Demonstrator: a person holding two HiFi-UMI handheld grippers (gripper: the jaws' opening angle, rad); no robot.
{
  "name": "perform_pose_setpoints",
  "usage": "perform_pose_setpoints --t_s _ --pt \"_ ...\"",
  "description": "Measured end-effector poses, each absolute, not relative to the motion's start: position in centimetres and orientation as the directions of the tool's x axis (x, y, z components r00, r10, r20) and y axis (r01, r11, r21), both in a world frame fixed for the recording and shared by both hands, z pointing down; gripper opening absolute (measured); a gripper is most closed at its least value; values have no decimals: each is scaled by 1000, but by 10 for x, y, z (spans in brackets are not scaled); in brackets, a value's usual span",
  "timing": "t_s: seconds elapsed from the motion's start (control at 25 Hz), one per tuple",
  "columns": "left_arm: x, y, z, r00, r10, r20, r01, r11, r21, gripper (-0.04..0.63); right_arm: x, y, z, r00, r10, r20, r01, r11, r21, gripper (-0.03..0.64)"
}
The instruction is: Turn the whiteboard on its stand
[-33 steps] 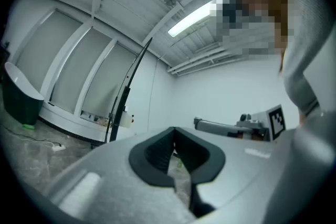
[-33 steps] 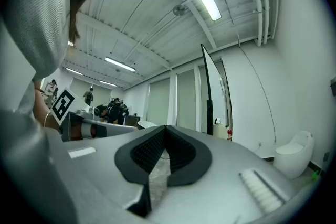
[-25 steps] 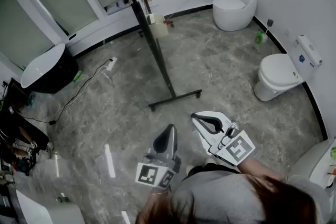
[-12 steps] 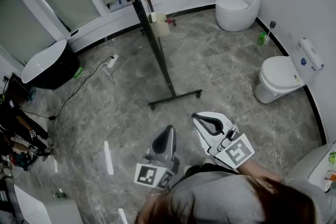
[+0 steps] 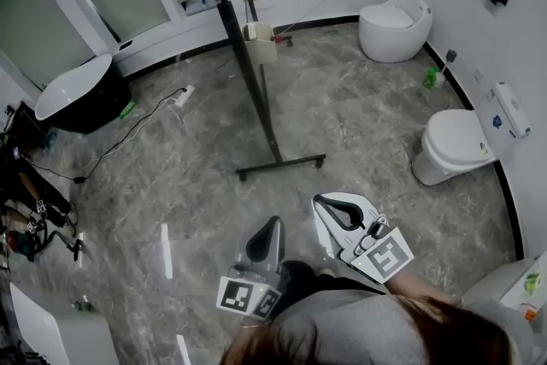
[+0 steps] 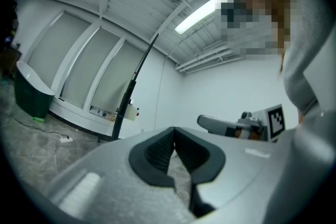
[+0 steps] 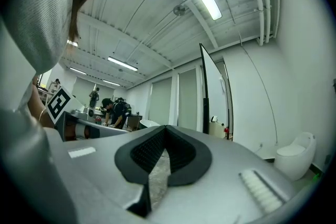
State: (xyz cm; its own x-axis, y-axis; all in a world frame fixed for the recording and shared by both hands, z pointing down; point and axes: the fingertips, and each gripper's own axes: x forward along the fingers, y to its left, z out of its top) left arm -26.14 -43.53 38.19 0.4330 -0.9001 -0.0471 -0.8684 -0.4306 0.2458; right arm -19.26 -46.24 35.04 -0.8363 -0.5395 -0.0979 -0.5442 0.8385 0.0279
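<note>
Whiteboard centre, toilet right, tub left

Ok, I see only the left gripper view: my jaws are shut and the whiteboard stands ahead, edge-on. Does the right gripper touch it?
Observer: No. In the head view the right gripper is short of the whiteboard, with bare floor between.
Operator: Are its jaws open?
Observer: No, the right gripper view shows them together, nothing between.
Operator: What is to the right of the stand?
Observer: A white toilet, apart from the stand's foot bar.
</note>
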Motion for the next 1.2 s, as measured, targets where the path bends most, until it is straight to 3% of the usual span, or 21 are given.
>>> perform_pose_setpoints --t_s 0.4,1.2 --pt "-293 -493 391 405 -914 -41 -876 -400 268 0 -230 -516 355 -856 -507 -100 -510 860 -4 3" --pt "-375 -732 370 505 -860 -71 -826 -506 250 0 -308 -748 345 -769 -625 -137 -625 779 -44 3"
